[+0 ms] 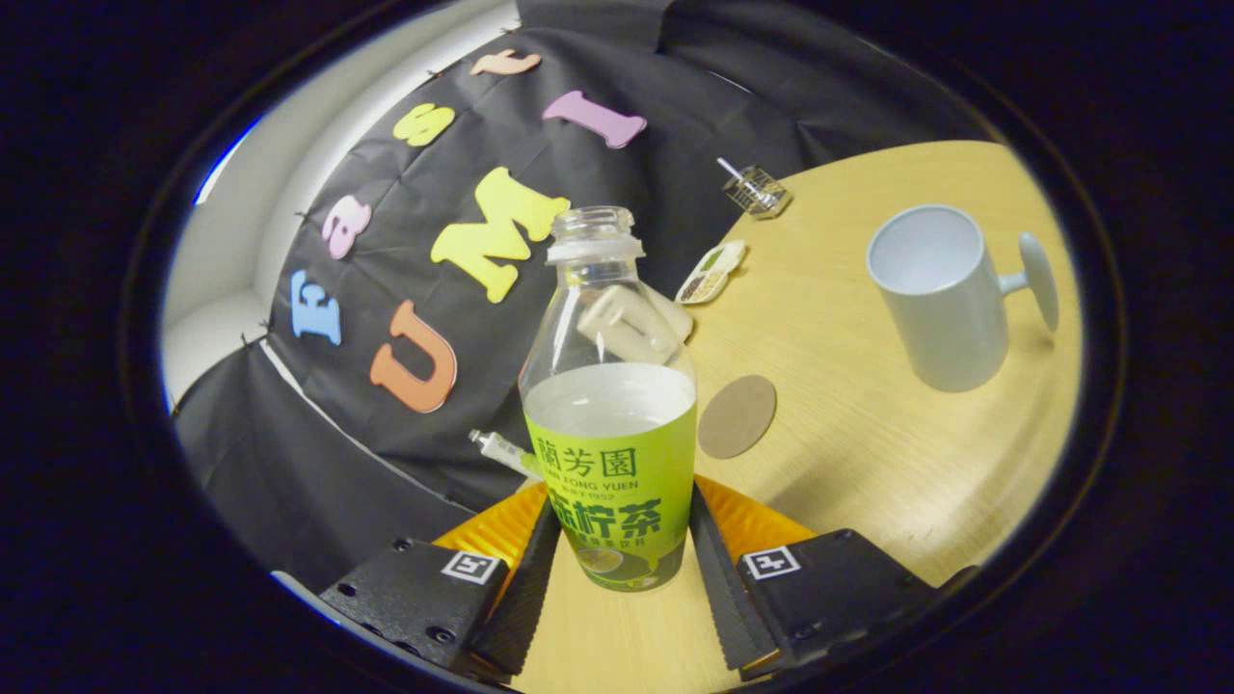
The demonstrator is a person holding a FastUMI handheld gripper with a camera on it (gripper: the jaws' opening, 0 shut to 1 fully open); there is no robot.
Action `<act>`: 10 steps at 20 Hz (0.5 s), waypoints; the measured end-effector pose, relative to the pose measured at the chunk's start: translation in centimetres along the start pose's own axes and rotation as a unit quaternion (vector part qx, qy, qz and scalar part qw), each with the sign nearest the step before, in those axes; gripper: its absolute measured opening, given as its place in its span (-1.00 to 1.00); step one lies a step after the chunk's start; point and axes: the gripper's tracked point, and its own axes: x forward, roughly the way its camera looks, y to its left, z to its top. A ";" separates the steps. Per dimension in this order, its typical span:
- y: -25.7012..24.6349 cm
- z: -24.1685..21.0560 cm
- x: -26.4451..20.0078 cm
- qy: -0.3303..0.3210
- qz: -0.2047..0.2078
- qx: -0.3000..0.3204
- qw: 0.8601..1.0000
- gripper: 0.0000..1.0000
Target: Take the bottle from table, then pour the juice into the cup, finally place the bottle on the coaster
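Gripper (617, 569) has both ribbed black fingers clamped low on the uncapped clear plastic bottle with the green label (610, 405), tilted toward the pale grey mug (935, 294) for pouring, round brown coaster (737, 416) just beside the bottle.

We see a staged recording booth rather than a lived-in room: black cloth (318, 463) is pinned up as a backdrop against a plain white wall (222, 280). A round, light wooden table (868, 453) carries a few household props, among them a grey cup (940, 289), a round coaster (737, 416) and a small divided dish (711, 273).
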 end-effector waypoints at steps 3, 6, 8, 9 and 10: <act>-0.4 1.0 0.0 -0.006 0.003 0.064 0.998 0.54; -0.9 2.0 -0.3 -0.014 0.003 0.119 0.993 0.54; -0.9 2.7 -0.2 -0.019 0.010 0.157 0.987 0.53; -0.8 2.7 -0.2 -0.013 0.014 0.175 0.984 0.53; -0.8 2.9 -0.2 -0.012 0.018 0.193 0.981 0.53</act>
